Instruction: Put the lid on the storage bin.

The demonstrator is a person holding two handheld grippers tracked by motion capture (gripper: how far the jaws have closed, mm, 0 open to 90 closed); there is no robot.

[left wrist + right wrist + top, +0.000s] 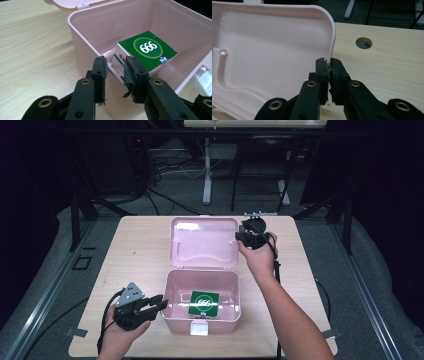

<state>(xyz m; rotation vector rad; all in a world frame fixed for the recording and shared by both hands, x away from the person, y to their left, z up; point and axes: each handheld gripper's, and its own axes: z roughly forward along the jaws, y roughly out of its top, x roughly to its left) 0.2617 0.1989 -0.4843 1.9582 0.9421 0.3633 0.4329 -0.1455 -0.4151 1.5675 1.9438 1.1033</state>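
A pink plastic box stands open near the table's front, its lid laid back flat behind it. Inside lies a green carton marked 666. My left gripper is at the box's left wall; its jaws stand open, and the wall's rim runs into the gap between the left gripper's fingertips. At the lid's right edge, my right gripper is shut on that thin rim, which sits between the right gripper's pads.
The light wooden table has bare room to the left and right of the box. A white latch sits on the box's front wall. A round cable hole lies in the tabletop beyond the lid. Stands and cables crowd the floor behind.
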